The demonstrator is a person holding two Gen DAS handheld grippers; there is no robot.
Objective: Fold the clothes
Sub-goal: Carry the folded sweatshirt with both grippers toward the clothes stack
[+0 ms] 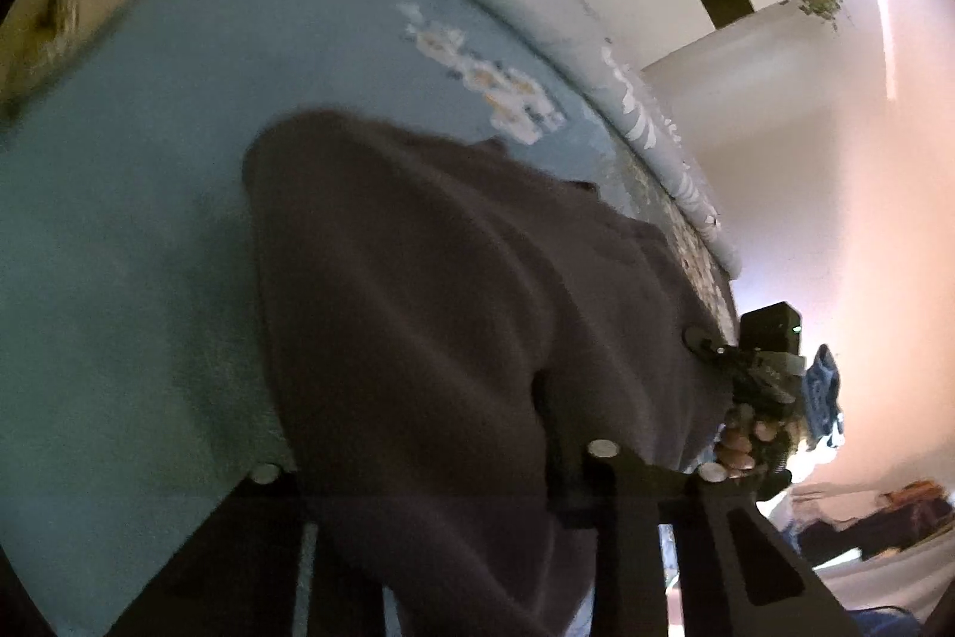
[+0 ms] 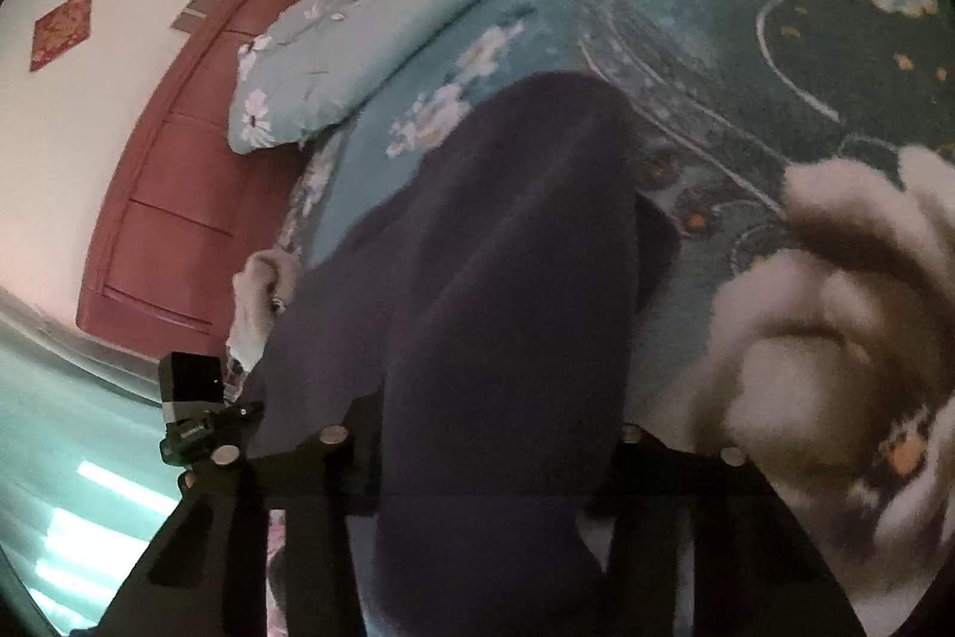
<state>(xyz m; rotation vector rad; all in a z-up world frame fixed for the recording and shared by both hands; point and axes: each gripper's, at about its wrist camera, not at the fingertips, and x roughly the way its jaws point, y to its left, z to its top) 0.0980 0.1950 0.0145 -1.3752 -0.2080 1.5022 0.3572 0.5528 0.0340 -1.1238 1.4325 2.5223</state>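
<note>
dark garment bunched between fingers of left tool and right tool, both clenched on cloth, rest draped on floral bed. mid-fold carry likely; next: lay held edge flat, aligned, then release.

- One dark garment, draped over and ahead of both tools.
- Two handheld grippers: the left gripper and the right gripper, each beside the other's view.
- One hand, under the right gripper.
- One folded quilt, beyond the garment.
- One red cabinet, far left.
</note>
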